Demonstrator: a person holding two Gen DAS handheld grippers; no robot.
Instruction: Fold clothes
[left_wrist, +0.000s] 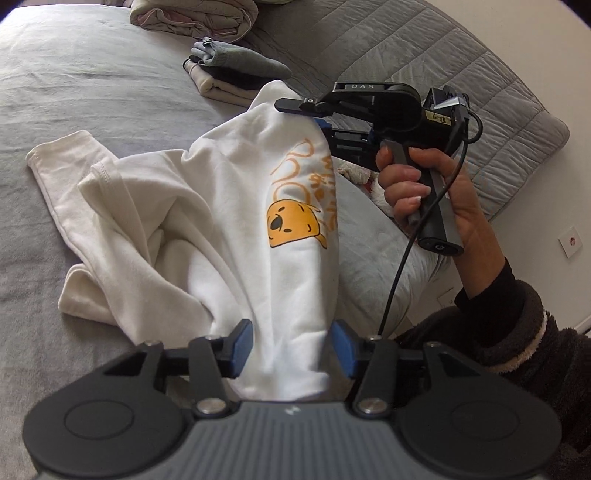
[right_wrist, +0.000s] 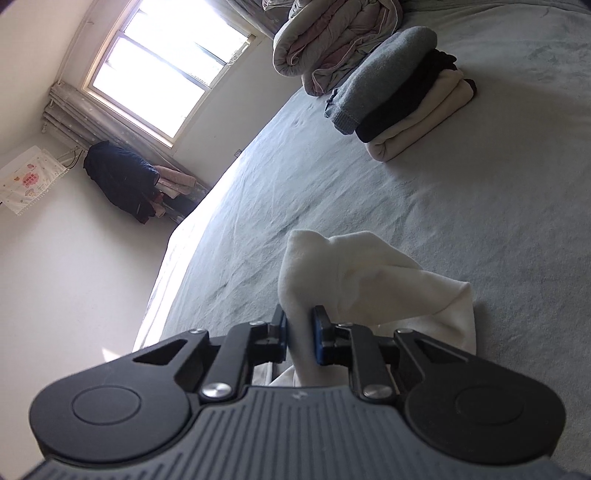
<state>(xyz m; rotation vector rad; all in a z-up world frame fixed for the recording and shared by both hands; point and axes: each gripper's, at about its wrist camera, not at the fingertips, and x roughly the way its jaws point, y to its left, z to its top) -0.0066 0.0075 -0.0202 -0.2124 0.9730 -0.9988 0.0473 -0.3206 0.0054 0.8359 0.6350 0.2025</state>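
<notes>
On the grey bed (left_wrist: 92, 92), the white shirt (left_wrist: 221, 221) hangs stretched between both tongs, its upper edge pinched in the right tongs (right_wrist: 299, 341) and its lower end lying loose between the spread left tongs (left_wrist: 291, 350), with folded clothes (right_wrist: 402, 99) stacked nearer the window (right_wrist: 162, 70).
</notes>
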